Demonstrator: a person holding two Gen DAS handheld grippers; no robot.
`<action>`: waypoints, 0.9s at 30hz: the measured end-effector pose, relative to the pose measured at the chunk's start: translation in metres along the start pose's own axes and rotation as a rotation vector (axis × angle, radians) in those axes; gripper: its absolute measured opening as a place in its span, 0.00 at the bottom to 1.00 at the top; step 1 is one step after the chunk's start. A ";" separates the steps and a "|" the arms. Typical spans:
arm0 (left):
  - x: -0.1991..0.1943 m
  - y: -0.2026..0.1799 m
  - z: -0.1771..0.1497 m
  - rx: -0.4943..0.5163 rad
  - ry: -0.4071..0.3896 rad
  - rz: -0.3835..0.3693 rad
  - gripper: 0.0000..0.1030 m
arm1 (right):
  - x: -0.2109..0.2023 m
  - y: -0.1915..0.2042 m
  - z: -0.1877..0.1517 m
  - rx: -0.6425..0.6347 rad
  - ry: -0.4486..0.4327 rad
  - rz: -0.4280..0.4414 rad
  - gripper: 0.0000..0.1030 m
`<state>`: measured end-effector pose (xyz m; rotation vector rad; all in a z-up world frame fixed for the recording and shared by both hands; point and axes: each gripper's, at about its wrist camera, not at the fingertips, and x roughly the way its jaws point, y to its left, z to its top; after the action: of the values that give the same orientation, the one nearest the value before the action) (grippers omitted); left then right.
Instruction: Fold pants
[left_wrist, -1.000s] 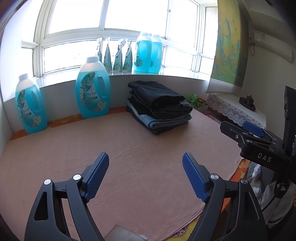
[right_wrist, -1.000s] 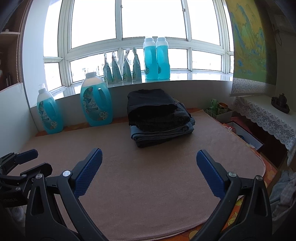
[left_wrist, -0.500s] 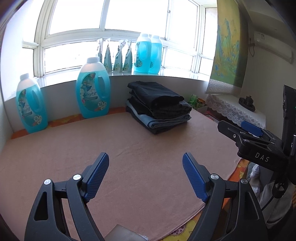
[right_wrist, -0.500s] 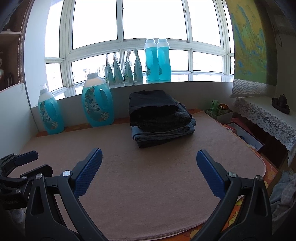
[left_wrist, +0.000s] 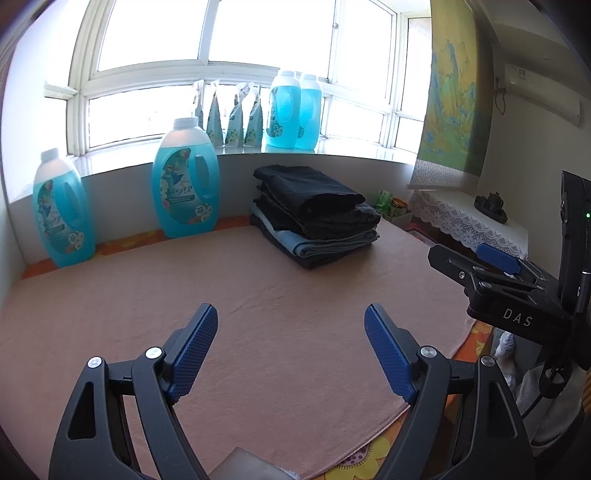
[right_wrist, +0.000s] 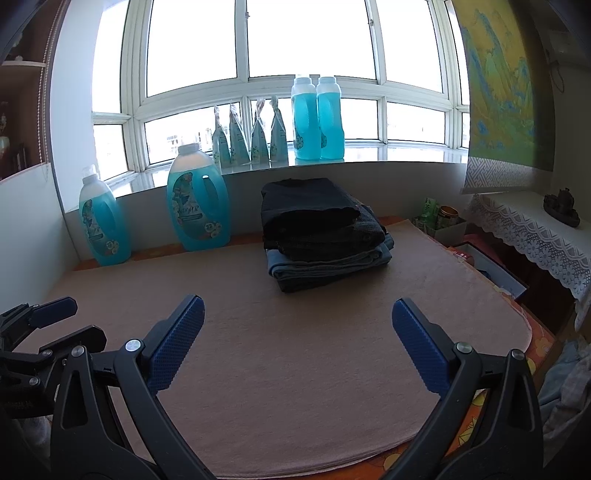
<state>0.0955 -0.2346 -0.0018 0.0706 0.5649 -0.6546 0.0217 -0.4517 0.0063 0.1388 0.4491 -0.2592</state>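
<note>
A stack of folded pants (left_wrist: 314, 214), black on top and blue denim below, lies at the far side of the tan mat (left_wrist: 258, 325); it also shows in the right wrist view (right_wrist: 321, 232). My left gripper (left_wrist: 291, 347) is open and empty, held above the near part of the mat. My right gripper (right_wrist: 299, 339) is open and empty too, above the mat (right_wrist: 295, 369). The right gripper shows at the right of the left wrist view (left_wrist: 498, 273). The left gripper shows at the left of the right wrist view (right_wrist: 40, 325).
Large blue detergent bottles (left_wrist: 186, 188) (left_wrist: 61, 210) stand against the back wall. More bottles (left_wrist: 291, 110) and pouches (left_wrist: 229, 118) are on the windowsill. A lace-covered side table (left_wrist: 469, 221) is at the right. Loose clothes (right_wrist: 565, 384) lie off the mat's right edge.
Both grippers have shifted only slightly; the views drift a little. Both stay open and empty.
</note>
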 end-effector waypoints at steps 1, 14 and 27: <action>0.000 0.001 0.000 -0.002 -0.002 0.001 0.80 | 0.000 0.000 0.000 0.000 0.000 -0.001 1.00; -0.001 0.001 0.001 0.003 0.007 0.004 0.80 | 0.001 0.000 -0.001 0.002 0.001 -0.003 1.00; 0.001 0.002 0.000 0.005 -0.006 0.031 0.80 | 0.007 -0.001 -0.007 0.001 0.014 0.000 1.00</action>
<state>0.0974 -0.2331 -0.0022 0.0820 0.5557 -0.6260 0.0242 -0.4527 -0.0034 0.1416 0.4627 -0.2586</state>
